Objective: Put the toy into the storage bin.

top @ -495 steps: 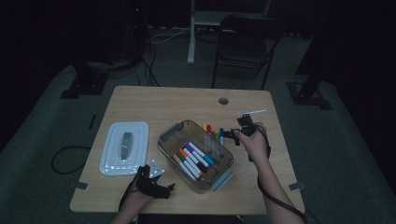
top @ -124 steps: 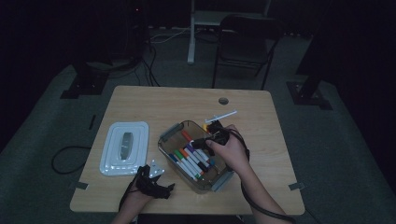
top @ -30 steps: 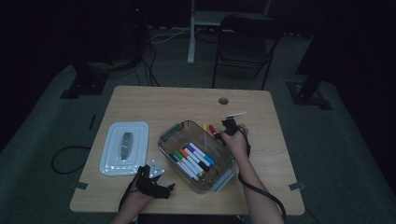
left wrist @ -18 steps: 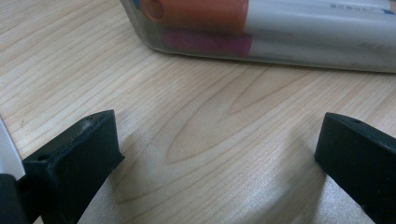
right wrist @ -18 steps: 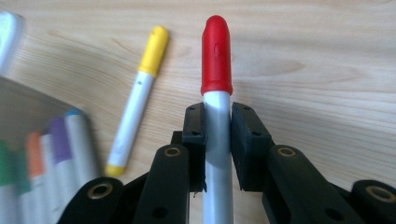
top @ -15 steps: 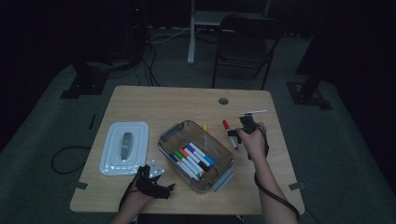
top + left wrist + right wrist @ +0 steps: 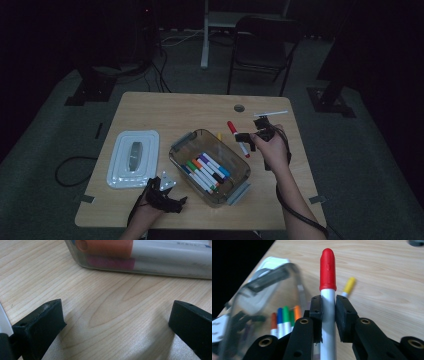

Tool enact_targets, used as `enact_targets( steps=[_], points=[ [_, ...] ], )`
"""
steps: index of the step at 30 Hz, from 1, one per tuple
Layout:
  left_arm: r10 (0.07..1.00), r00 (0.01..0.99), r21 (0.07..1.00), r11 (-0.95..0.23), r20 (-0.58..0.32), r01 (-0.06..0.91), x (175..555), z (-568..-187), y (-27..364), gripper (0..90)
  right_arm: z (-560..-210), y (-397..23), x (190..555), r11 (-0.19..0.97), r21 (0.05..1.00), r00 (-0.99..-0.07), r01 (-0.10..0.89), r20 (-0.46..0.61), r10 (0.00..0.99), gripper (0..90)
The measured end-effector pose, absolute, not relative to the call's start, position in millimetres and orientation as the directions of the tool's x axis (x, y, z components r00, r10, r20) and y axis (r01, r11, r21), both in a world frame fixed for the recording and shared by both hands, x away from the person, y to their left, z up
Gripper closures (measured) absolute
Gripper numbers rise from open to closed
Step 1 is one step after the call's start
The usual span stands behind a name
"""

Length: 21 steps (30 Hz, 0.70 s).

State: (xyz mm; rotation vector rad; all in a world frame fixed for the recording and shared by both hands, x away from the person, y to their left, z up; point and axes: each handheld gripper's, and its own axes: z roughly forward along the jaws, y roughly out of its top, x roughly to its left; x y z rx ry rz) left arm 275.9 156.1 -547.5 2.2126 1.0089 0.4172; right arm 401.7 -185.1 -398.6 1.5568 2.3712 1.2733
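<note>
Red-capped marker [image 7: 327,290], clamped in the right gripper [image 7: 248,138] at the bin's [image 7: 235,192] 2 o'clock, next needs lowering among the markers inside; left gripper [image 7: 167,192] rests open.

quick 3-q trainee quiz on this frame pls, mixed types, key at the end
1. True or false: the right gripper is shut on the red-capped marker.
2. Where does the yellow-capped marker lie? A) in the clear bin B) on the table beside the bin C) on the white lid
3. Fill in: the left gripper rests on the table with its jaws ____.

Key: 1 true. 2 B; the clear bin holds the other markers, and the white lid lies apart. 3 open.
</note>
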Motion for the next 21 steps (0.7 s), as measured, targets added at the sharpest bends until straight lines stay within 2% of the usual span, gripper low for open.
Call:
enact_targets(
  steps=[9,15,21],
  points=[
    [0.758,0.652,0.682,-0.484,0.014,0.549,275.9,-547.3,156.1,0.5,-378.8,-140.8,385.6,0.261,0.662,-0.621,0.703,0.391,0.679,76.4],
    [0.758,0.652,0.682,-0.484,0.014,0.548,275.9,-547.3,156.2,0.5,-384.5,-115.3,381.4,0.314,0.653,-0.658,0.689,0.383,0.648,76.4],
    [0.758,0.652,0.682,-0.484,0.014,0.548,275.9,-547.3,156.2,0.5,-400.6,-87.9,378.0,0.386,0.606,-0.688,0.695,0.405,0.602,76.4]
  ],
)
